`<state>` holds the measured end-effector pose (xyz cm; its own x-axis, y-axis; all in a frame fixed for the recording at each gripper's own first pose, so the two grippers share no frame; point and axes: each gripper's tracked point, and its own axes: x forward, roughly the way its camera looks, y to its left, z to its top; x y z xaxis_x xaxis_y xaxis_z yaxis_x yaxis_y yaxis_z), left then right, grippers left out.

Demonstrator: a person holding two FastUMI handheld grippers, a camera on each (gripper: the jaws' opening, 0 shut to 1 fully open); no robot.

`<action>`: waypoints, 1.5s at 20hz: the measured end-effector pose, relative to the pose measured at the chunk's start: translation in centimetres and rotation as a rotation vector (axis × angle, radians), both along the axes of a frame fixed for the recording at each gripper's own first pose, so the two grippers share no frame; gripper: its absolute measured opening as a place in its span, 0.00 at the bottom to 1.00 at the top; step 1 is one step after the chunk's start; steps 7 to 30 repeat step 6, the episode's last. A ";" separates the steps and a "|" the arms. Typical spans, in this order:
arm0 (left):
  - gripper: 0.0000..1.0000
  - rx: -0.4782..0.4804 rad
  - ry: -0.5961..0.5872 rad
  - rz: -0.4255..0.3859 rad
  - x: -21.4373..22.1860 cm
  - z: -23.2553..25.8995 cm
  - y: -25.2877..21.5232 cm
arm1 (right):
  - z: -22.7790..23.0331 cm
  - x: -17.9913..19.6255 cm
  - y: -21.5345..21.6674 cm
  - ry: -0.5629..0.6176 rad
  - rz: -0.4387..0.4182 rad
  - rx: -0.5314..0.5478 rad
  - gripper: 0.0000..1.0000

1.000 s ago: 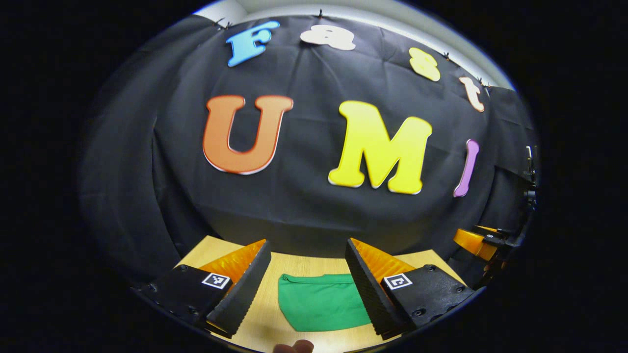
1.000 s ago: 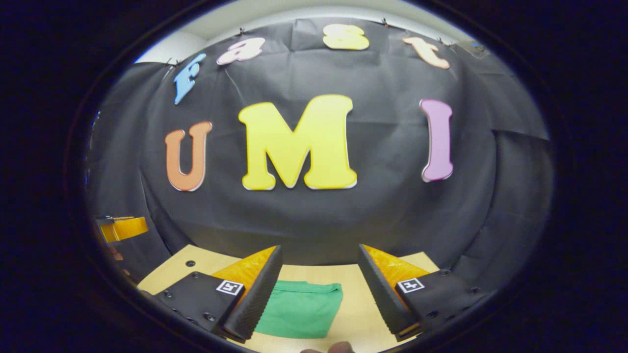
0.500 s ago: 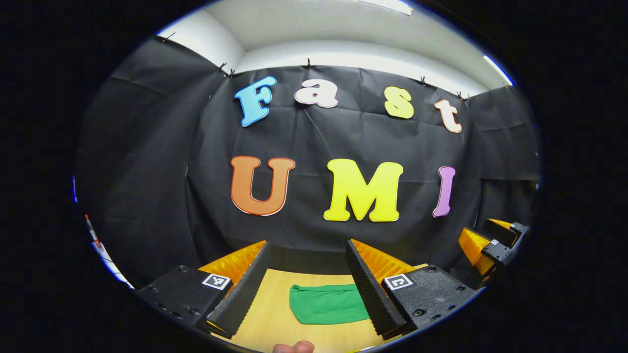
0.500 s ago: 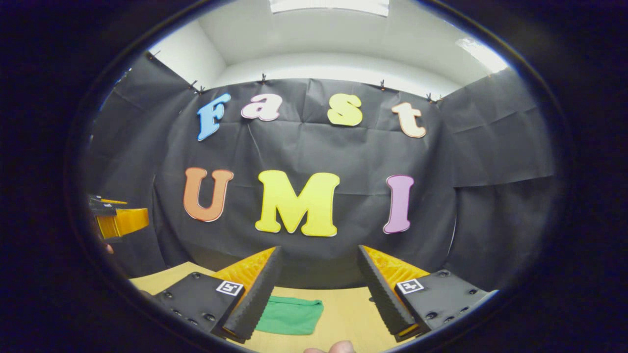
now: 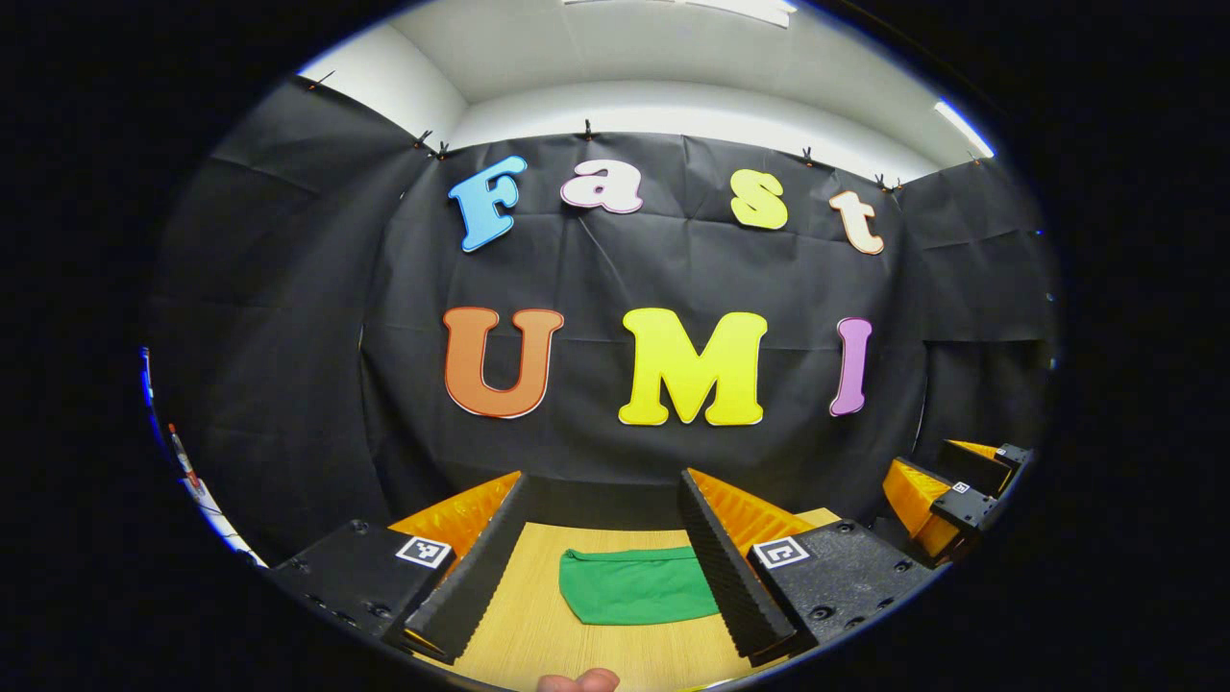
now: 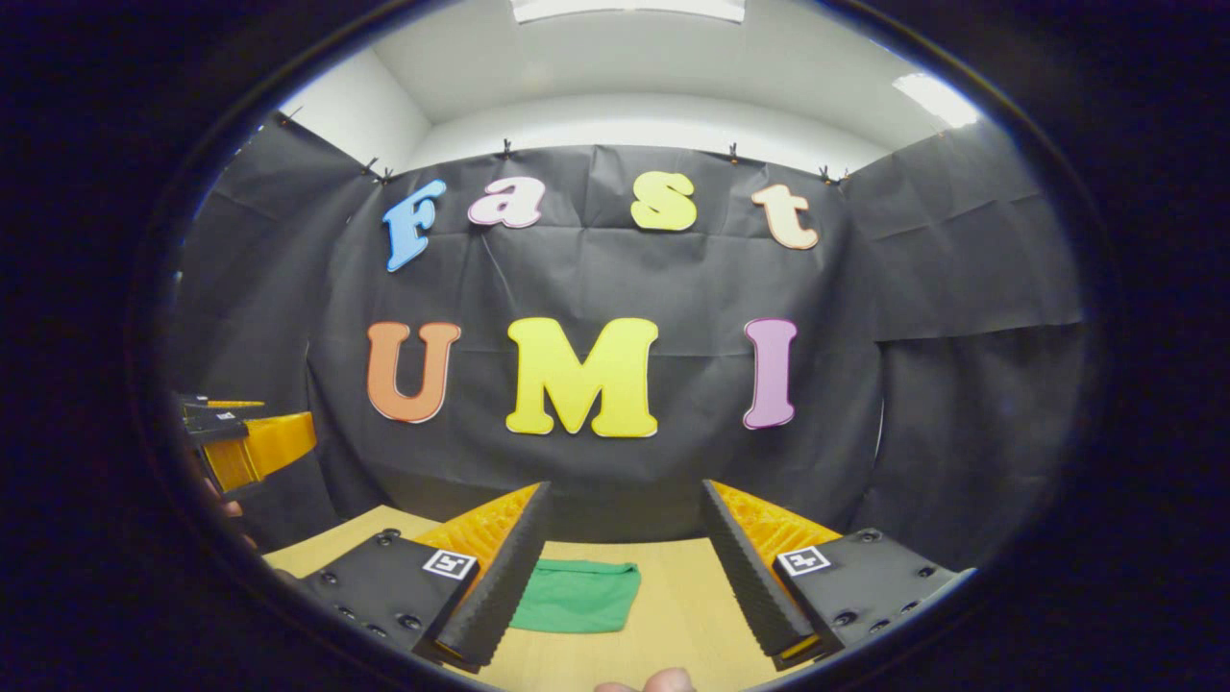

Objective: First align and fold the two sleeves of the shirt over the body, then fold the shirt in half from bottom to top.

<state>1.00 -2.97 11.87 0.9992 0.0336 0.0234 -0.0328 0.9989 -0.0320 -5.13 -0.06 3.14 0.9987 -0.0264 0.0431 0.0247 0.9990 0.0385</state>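
Observation:
The green shirt [image 5: 636, 585] lies folded into a small flat bundle on the wooden table [image 5: 538, 634], seen between my left gripper's fingers. My left gripper [image 5: 591, 562] is open, raised above the table and apart from the shirt. In the right gripper view the shirt [image 6: 577, 596] sits low and left of centre, partly behind one finger [image 6: 500, 586]. My right gripper [image 6: 625, 567] is open too, with nothing between its fingers. The right gripper [image 5: 951, 485] appears at the right edge of the left gripper view, and the left gripper [image 6: 245, 442] at the left edge of the right gripper view.
The black cloth wall [image 5: 615, 432] stands close behind the table's far edge. A fingertip [image 5: 577, 681] shows at the bottom of the left gripper view, another fingertip [image 6: 653, 682] at the bottom of the right gripper view. White ceiling [image 6: 625, 67] runs above the cloth.
Both grippers have lifted and drawn back from the shirt, so it looks smaller and farther off, and more of the wall and ceiling shows. Both stayed open. The shirt has not moved.

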 end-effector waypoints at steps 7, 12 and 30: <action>0.88 0.005 0.009 -0.011 0.7 -0.4 -0.4 | -0.1 0.9 1.1 0.011 0.022 -0.015 0.89; 0.88 0.005 0.009 -0.011 0.7 -0.4 -0.4 | -0.1 0.9 1.1 0.011 0.022 -0.015 0.89; 0.88 0.005 0.009 -0.011 0.7 -0.4 -0.4 | -0.1 0.9 1.1 0.011 0.022 -0.015 0.89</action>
